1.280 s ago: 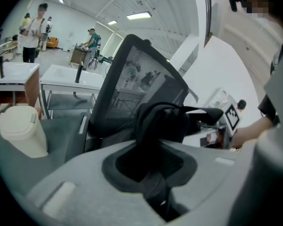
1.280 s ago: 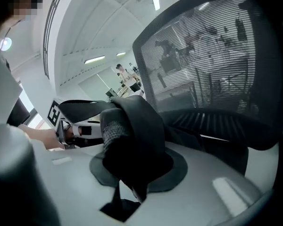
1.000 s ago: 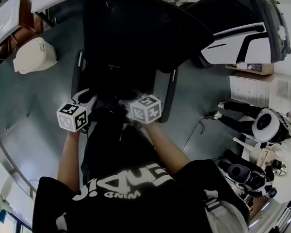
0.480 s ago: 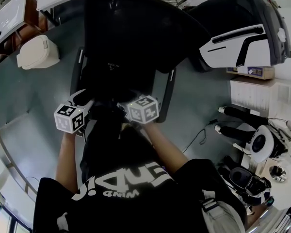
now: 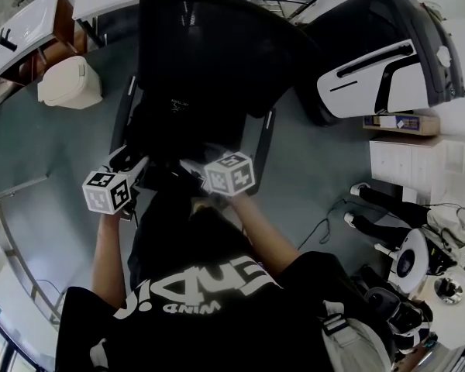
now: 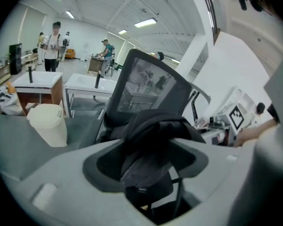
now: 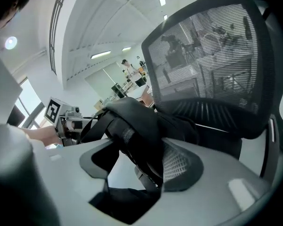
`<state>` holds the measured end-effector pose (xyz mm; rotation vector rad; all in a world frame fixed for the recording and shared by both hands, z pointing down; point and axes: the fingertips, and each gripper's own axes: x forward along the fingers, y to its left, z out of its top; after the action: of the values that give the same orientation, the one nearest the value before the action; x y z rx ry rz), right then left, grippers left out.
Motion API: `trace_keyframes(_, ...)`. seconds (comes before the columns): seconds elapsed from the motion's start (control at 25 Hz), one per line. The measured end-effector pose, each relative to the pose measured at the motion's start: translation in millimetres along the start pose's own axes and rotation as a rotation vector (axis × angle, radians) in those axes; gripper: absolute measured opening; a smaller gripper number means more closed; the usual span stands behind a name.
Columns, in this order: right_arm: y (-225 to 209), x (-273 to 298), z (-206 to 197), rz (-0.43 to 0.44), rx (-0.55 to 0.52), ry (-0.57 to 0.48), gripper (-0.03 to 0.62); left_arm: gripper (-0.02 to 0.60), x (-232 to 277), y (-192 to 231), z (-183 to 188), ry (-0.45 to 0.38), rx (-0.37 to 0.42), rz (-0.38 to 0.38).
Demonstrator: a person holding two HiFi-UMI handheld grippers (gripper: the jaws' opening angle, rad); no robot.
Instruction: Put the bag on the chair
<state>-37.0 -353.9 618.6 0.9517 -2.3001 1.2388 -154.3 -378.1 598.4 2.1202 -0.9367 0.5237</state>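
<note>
Black bag (image 6: 150, 142) seems settled at the chair (image 5: 209, 45) seat's front edge. Left claw (image 6: 148, 165) and right claw (image 7: 139, 161) are opening around it; next, withdraw both.

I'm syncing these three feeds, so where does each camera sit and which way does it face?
Head view: on the person's head, facing steeply down at the chair; arms, left gripper, right gripper show.
Left gripper view: on the left gripper, along its opening jaws, bag between them, towards the chair back.
Right gripper view: on the right gripper, along its opening jaws, across the bag.
Shared: both gripper views show the bag and the other gripper.
</note>
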Motion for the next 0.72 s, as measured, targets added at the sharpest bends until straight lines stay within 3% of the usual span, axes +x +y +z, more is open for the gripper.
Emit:
trace_keyframes(0.24,14.3,-33.5,-15.9,0.015,-0.032,-0.054,0.264,0.278,-33.2,-30.8,-4.4,-0.125,-0.064,0.005)
trace_keyframes(0.6,41.8,-98.6,-51.6,0.058,-0.068,-0.15,0.255,0.275,-74.6,-99.2,-43.5,-0.206,-0.013,0.006)
trace_keyframes(0.72,50.5,-117.4,-70.1,0.077,-0.092,-0.165,0.224,0.26,-82.3,-126.6,-64.5,-0.22,0.001,0.0)
